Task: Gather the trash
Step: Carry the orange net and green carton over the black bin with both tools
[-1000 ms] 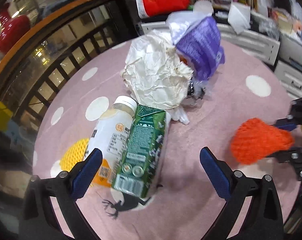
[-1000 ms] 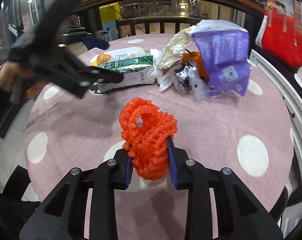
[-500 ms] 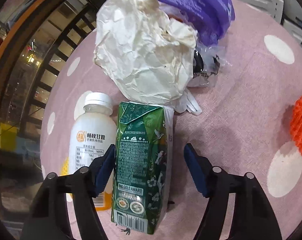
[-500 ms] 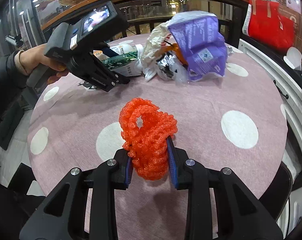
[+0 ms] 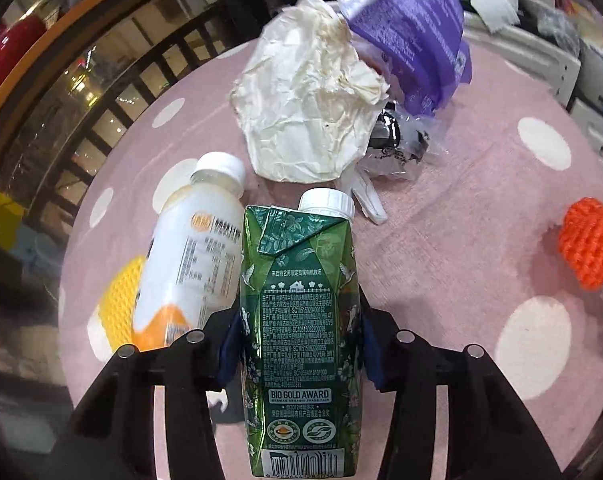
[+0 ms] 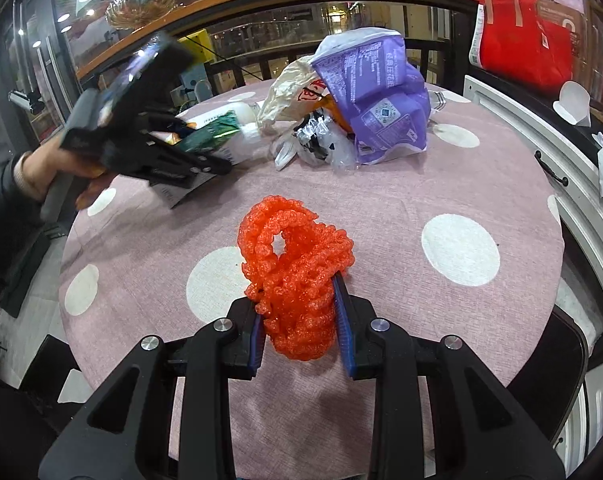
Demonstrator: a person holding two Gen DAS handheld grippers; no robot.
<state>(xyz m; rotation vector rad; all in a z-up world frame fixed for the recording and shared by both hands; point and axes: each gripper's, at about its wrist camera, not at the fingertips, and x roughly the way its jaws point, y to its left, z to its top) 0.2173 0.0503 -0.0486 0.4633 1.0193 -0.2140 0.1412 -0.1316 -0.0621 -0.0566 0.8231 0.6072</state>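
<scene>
Green carton (image 5: 299,332) clamped in just-closing left tongs (image 5: 297,354), base cut off, right tongs (image 6: 301,328) pinching orange foam net (image 6: 297,280)

You've got one green carton (image 5: 297,320), one white bottle (image 5: 193,260), one crumpled paper wad (image 5: 301,120), one purple bag (image 5: 413,32) and one clear wrapper (image 5: 401,140) — plus two foam nets, one orange (image 6: 297,280), one yellow (image 5: 119,296). Two grippers, one worktop (image 5: 461,220).

"BIO GOLD AWARD" on green carton (image 5: 299,320)
</scene>
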